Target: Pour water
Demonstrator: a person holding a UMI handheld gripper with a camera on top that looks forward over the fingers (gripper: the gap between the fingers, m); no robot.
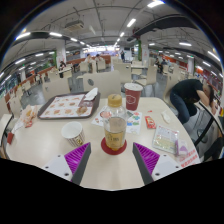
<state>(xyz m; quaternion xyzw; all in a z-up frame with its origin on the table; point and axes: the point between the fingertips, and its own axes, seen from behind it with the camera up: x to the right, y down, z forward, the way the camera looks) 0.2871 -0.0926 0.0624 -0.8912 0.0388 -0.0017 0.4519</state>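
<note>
Nearest the lens, gripper [113, 160] released, jaws spread wide, purple pads [77, 157] facing inward on both fingers. Between the fingertips and slightly ahead, a clear bottle [116, 131] with amber liquid, upright on a red coaster [113, 148], a gap at either side, neither pad touching it. Directly behind the bottle, a second drink container with an orange label [115, 102], also upright. Just left of the left finger, a white paper cup [72, 133], open top visible, standing on the pale surface [40, 140]. Further left and beyond, a dark tray [66, 106] carrying rows of small items, too small to identify. Behind the bottles, a red cup [132, 96] toward the far edge of the surface. Right of the bottle, a small red packet [149, 122] lying flat, and nearer the right finger a clear plastic container [166, 140]. Along the right side, a seated person [186, 97] in dark clothing, leaning over the surface. Beyond, a large hall with more tables, chairs and long ceiling lights [131, 22].
</note>
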